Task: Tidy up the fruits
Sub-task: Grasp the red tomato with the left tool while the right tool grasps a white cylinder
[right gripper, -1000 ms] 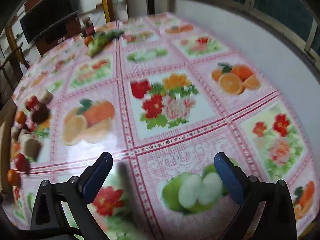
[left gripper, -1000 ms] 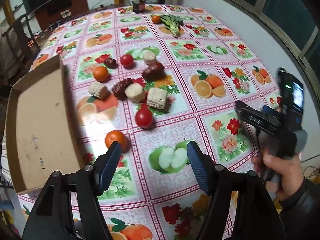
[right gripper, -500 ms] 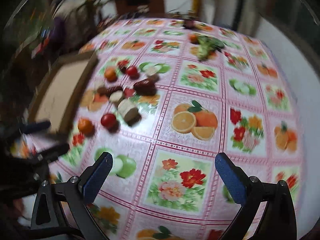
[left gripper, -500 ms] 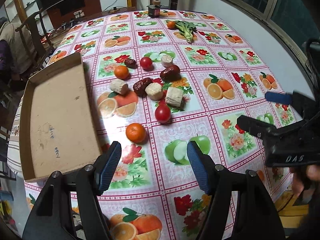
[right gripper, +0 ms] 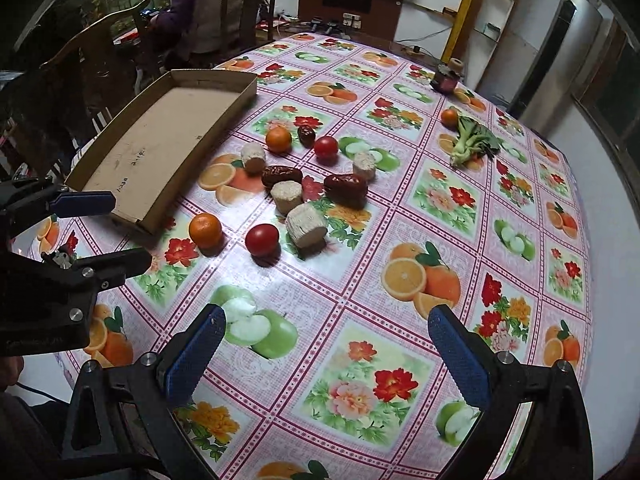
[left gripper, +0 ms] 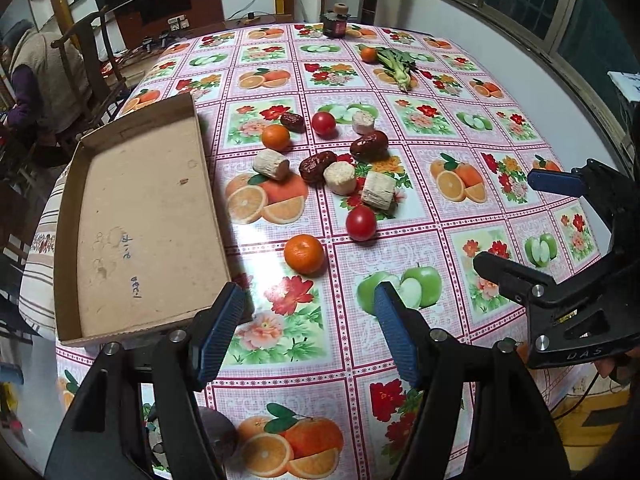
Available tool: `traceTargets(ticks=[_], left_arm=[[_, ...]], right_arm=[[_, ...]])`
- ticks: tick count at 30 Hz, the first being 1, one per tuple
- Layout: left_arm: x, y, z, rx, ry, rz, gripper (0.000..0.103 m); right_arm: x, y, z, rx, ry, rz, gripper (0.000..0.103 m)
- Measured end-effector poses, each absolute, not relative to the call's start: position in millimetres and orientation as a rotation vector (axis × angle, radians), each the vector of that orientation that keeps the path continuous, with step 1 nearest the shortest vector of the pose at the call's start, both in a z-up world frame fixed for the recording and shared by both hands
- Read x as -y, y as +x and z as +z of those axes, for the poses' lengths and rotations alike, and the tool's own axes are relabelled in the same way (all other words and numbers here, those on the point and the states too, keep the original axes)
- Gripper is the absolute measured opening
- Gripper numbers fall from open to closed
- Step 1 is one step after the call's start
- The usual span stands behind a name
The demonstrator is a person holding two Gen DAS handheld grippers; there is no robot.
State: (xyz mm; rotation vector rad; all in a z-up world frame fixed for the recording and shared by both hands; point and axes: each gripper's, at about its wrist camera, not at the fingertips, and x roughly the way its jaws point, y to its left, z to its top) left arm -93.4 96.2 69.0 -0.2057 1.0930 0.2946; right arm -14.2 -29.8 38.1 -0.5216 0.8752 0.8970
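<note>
Loose fruit lies mid-table: a near orange (left gripper: 304, 253) (right gripper: 205, 230), a near tomato (left gripper: 361, 223) (right gripper: 262, 239), a far orange (left gripper: 275, 137), a far tomato (left gripper: 323, 123), dark red dates (left gripper: 369, 146) (right gripper: 346, 189) and pale cut cylinders (left gripper: 378, 190) (right gripper: 306, 225). An empty cardboard tray (left gripper: 148, 216) (right gripper: 160, 136) lies at the left. My left gripper (left gripper: 308, 336) is open and empty, above the cloth in front of the near orange. My right gripper (right gripper: 328, 360) is open and empty, right of the fruit; it also shows in the left wrist view (left gripper: 532, 224).
A leafy green vegetable (left gripper: 396, 65) (right gripper: 472, 140) and a third orange (left gripper: 368, 54) lie far back, with a dark jar (left gripper: 335, 24) at the far edge. A wall runs along the right. A seated person (left gripper: 40, 80) and chairs are at the left.
Both grippers have pulled back and up, so more of the table shows. The right gripper has swung left to face the fruit and tray. No fruit has moved.
</note>
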Motion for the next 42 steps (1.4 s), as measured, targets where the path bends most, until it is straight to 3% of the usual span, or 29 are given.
traceTargets(ticks=[28, 30, 37, 42], left_arm=[[-98, -87, 57, -1.118, -0.231, 0.279, 0.067], [-98, -84, 55, -1.123, -0.239, 0.265, 0.067], [-92, -48, 29, -1.170, -0.275, 0.224, 0.067], [-86, -18, 8, -1.179, -0.256, 0.232, 0.068]], right_arm=[[23, -9, 27, -0.896, -0.521, 0.925, 0.101], [23, -7, 25, -0.902, -0.506, 0.936, 0.099], [20, 21, 13, -0.989, -0.396, 0.964, 0.075], [23, 44, 6, -1.027, -0.325, 0.945, 0.074]])
